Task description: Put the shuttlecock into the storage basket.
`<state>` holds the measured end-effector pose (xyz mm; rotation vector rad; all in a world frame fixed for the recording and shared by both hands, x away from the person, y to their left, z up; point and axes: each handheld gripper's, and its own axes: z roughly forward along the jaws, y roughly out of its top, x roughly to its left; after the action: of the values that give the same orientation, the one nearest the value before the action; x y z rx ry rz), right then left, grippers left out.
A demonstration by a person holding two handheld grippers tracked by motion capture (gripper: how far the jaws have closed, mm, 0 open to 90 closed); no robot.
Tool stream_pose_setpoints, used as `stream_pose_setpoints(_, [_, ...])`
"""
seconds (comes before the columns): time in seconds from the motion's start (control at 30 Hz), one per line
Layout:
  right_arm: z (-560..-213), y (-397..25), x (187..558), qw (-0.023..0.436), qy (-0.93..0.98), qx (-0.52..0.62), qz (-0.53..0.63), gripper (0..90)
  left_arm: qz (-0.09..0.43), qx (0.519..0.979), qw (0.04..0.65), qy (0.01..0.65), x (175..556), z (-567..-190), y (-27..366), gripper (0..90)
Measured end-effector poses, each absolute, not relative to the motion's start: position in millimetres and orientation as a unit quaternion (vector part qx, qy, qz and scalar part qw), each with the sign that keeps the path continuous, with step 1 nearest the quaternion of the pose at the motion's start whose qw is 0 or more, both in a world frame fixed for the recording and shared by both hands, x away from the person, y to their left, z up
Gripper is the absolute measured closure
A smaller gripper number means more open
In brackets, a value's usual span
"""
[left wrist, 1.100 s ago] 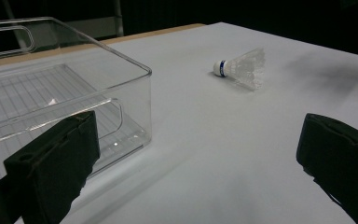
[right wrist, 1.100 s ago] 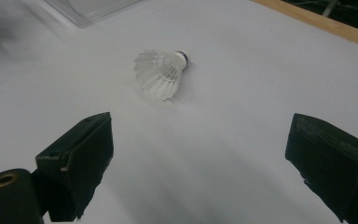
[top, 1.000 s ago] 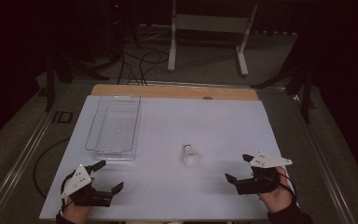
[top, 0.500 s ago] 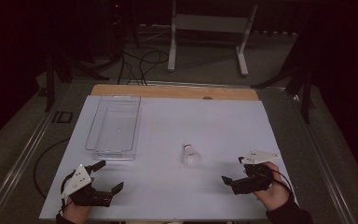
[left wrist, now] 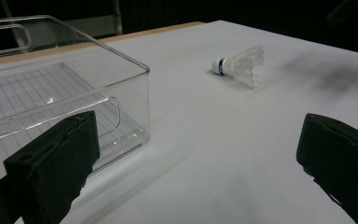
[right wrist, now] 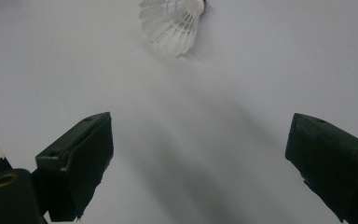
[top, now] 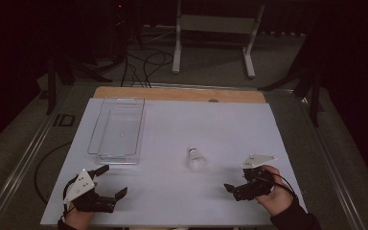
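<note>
With its 2 jaws spread wide, the right gripper (top: pixel 236 188) is facing the white feathered shuttlecock (top: pixel 196 159) lying near the clear plastic bin (top: pixel 118 128), while the left gripper (top: pixel 110 182) is waiting released; clamping the skirt would likely crush the feathers.

A white sheet (top: pixel 172 129) covers the table, with a wooden strip (top: pixel 177 93) bare along its far edge. On it, a shuttlecock (right wrist: pixel 172 21) lies ahead of the right jaws, apparently on its side; a clear bin (left wrist: pixel 51 93) stands just beyond the left jaws.
</note>
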<state>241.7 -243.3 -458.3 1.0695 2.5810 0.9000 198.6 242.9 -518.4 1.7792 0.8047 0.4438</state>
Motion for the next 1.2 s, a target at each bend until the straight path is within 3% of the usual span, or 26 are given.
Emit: stream_pose_setpoints(1.2, [-470.1,-228.8,258.9,-0.002,0.901,0.397,0.176,7.8,0.186,0.752,0.536,0.336,198.5,-518.6,241.7,0.0])
